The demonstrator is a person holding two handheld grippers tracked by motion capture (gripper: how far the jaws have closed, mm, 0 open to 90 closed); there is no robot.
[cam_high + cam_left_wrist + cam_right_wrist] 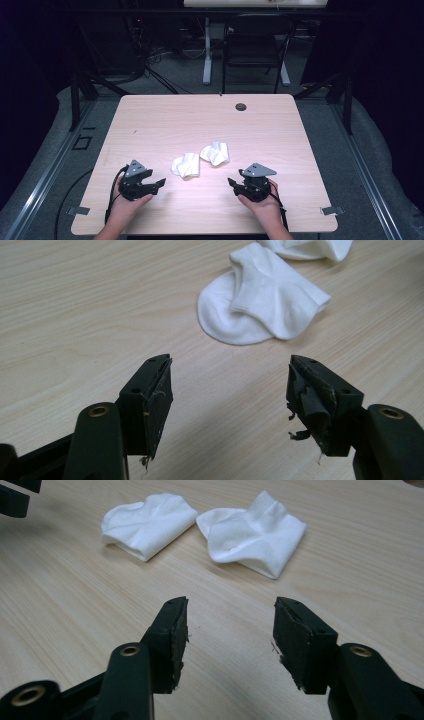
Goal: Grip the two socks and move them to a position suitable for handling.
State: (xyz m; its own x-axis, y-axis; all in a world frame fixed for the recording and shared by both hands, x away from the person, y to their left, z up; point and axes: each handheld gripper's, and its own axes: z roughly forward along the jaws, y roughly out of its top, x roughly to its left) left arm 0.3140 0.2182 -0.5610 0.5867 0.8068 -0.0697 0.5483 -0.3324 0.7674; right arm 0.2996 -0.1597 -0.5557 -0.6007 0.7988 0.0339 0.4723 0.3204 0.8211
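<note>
High view: two white socks [185, 165] [215, 153] side by side mid tabletop [165, 120]; left tool [161, 183] and right tool [231, 182] near front edge, flanking them, apart from both.
Left gripper view: jaws apart, empty; nearer sock [260, 300] just ahead.
Right gripper view: jaws apart, empty; both socks [147, 522] [255, 532] ahead.

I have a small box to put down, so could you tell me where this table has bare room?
The table is bare beyond the two white socks, up to the round hole, and along both side edges. It is crowded near the front, where the left gripper and right gripper flank the socks.
</note>
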